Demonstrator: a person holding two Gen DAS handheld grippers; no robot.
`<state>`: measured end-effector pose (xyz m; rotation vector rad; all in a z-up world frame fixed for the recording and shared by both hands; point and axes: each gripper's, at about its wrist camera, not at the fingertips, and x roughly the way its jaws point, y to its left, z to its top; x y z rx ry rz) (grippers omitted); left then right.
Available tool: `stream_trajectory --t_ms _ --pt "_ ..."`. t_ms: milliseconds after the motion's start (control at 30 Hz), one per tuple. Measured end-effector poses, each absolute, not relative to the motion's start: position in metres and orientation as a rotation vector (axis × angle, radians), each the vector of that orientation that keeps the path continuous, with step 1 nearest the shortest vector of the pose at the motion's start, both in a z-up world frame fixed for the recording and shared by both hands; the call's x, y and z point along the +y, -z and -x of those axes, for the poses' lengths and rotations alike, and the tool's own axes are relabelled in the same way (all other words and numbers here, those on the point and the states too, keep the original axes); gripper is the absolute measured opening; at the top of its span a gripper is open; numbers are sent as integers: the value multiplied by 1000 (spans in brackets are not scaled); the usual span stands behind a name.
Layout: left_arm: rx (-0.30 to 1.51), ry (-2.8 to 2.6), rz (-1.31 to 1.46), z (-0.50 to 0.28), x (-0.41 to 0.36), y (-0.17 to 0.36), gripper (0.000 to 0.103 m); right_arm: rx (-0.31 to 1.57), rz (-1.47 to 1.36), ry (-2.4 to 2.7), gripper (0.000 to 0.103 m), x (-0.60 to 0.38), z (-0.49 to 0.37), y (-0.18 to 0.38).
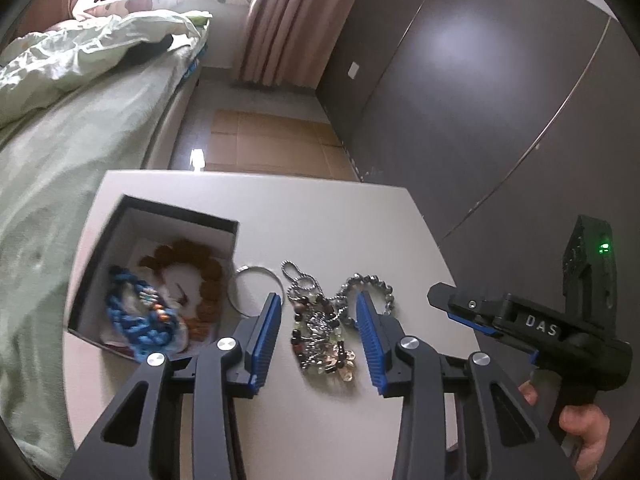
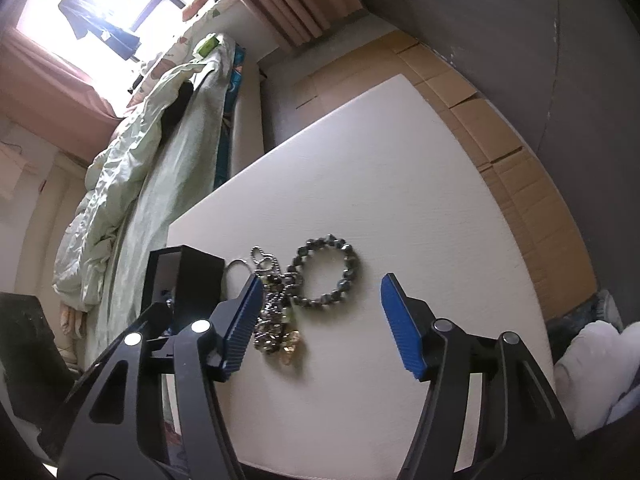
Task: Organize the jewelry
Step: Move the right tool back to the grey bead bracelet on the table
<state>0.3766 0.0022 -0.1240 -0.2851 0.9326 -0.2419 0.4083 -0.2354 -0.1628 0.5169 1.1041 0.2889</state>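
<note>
Jewelry (image 1: pixel 322 330) lies heaped on the table (image 1: pixel 320 216) beside the box (image 1: pixel 176 216), its length running away from the left gripper (image 1: pixel 318 334), whose spread fingers flank it, holding nothing.

Right wrist view: right gripper (image 2: pixel 320 322) gapes wide and unloaded, near the dark bead bracelet (image 2: pixel 329 270).

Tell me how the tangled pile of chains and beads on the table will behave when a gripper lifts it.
The tangled pile looks like loose ball chain and strung beads, so it will probably sag and dangle. Strands overlap the dark bead bracelet, so that may drag along. The open left gripper straddles it; smooth beads could slip from the pads.
</note>
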Motion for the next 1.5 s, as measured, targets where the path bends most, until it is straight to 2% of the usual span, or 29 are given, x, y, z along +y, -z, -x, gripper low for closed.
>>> stream_trajectory --t_ms 367,400,433,467,800,933,967,1033,1167,1267,1333,1500 --pt "1023 82 321 -401 -4 165 36 1145 -506 -286 62 -237 -421 182" --pt "1009 67 326 -402 -2 164 38 1147 -504 -287 62 -237 -422 183" --pt "1004 59 331 -402 0 163 46 1151 -502 -288 62 -236 -424 184" --pt "996 64 343 -402 2 162 50 1152 -505 -292 62 -235 -424 184" --pt "1013 -38 291 -409 13 162 52 1157 -491 -317 62 -230 -427 185" --pt "999 -95 288 -407 19 159 76 1160 -487 -296 62 -233 -427 186" --pt "990 -100 290 -407 20 157 79 1161 -485 -291 62 -233 -428 186" --pt "969 -91 313 -403 19 153 76 1165 -469 -282 62 -231 -430 188" --pt "1005 -50 358 -403 9 158 54 1181 -409 -274 54 -222 -440 193" --pt "1043 -51 391 -405 3 168 50 1194 -366 -261 49 -216 -449 199" --pt "1046 -69 395 -406 2 171 48 1200 -339 -260 42 -211 -452 203" --pt "1066 -111 424 -412 4 182 43 1170 -185 -226 36 -191 -452 202"
